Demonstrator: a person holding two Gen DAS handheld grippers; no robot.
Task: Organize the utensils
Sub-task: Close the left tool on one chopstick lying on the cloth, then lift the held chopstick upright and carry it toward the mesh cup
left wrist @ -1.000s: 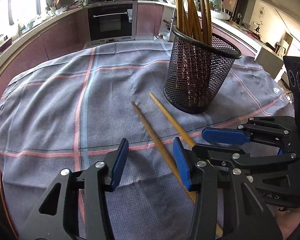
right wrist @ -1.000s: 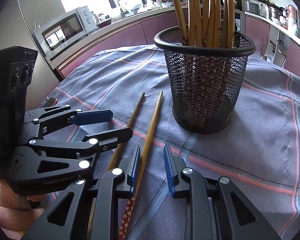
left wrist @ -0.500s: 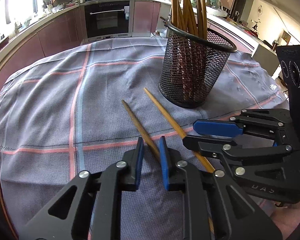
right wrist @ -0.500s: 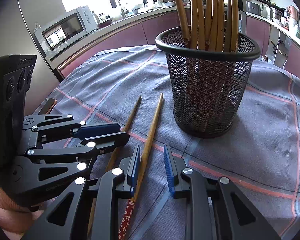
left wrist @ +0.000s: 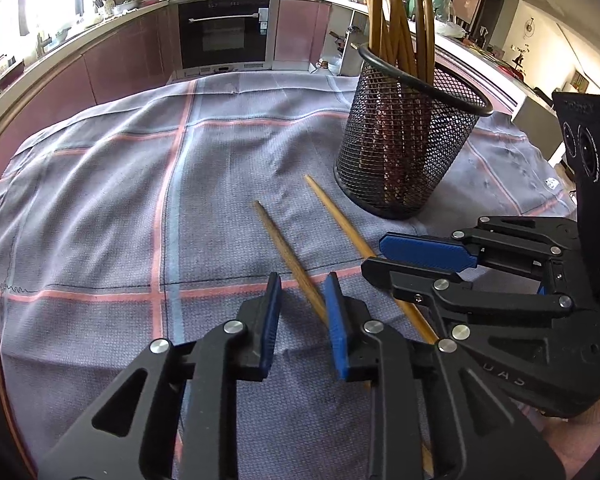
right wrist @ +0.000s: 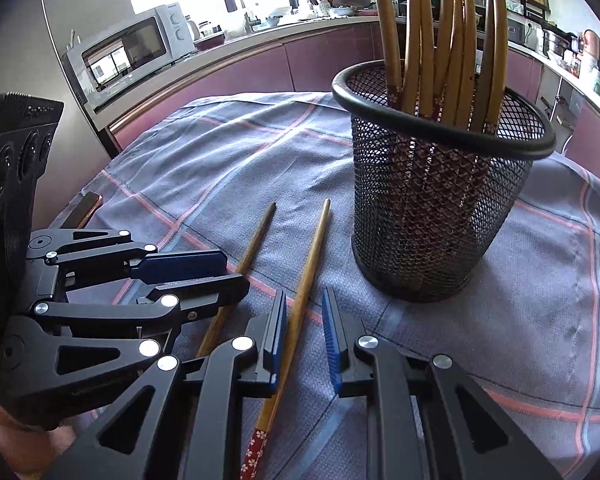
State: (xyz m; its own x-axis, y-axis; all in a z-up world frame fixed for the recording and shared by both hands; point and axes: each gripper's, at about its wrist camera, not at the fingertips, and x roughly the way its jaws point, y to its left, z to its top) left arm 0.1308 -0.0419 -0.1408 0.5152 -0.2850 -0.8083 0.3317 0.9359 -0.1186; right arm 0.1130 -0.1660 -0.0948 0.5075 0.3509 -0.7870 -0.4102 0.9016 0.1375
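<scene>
Two chopsticks (left wrist: 286, 254) flat, tips twd mesh cup (left wrist: 404, 148); L claw (left wrist: 300, 308) opening, R claw (right wrist: 305, 326) closing, each astride one.

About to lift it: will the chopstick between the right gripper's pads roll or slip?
Probably yes. The chopstick is thin, round and smooth-looking, so it may roll on the cloth or pivot in the closing right gripper, which sits near one end. It looks stiff and light.

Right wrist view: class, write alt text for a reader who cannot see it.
A hand-held gripper, its jaws closing, straddles one chopstick lying on a checked cloth. Another chopstick lies alongside, and a mesh cup holds more.
</scene>
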